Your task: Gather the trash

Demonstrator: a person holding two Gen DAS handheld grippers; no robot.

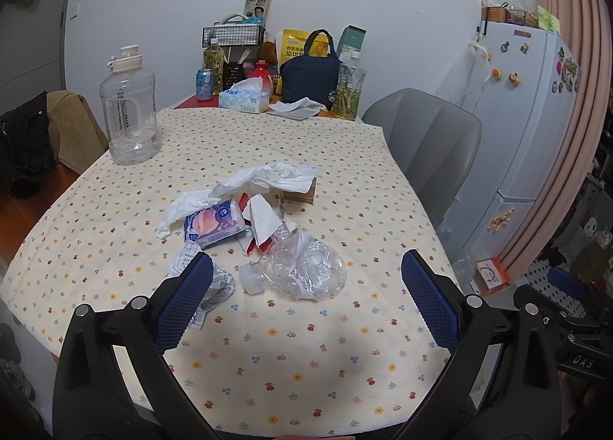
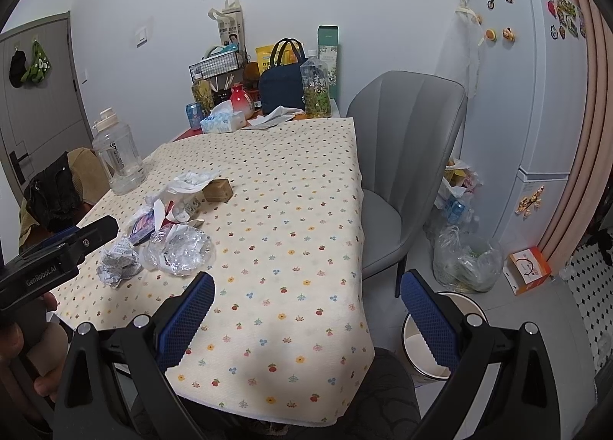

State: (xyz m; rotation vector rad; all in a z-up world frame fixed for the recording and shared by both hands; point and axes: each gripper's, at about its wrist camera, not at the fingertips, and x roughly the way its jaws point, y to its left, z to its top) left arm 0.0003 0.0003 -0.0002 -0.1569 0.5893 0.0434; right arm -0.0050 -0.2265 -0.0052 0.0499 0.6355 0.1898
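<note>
Left wrist view: left gripper (image 1: 306,279) hangs over the near side of the counter (image 1: 345,363), fingers (image 1: 184,302) spread wide, holding nothing.
Right wrist view: right gripper (image 2: 306,302) sits off the counter's near right corner, fingers (image 2: 187,321) also wide apart and empty.
Trash pile: heaped mid-counter on the flowered cloth, left of centre.
Bottle (image 1: 302,271): clear plastic, crushed flat, white cap pointing left; nearest piece to the left gripper.
Receipt (image 1: 214,286): crumpled printed paper, just beside the bottle, partly behind the left finger.
Wrapper (image 1: 212,225): blue snack packet, lying flat behind the bottle.
Carton (image 1: 260,225): torn red-and-white card, touching the wrapper.
Tissues (image 1: 268,177): white, rumpled, draped over the far side of the pile.
Box (image 1: 299,194): small brown one, half under the tissues.
Bin (image 2: 421,344): white, on the floor below the right gripper.
Jug (image 1: 130,110): large, clear, upright, well apart at far left.
</note>
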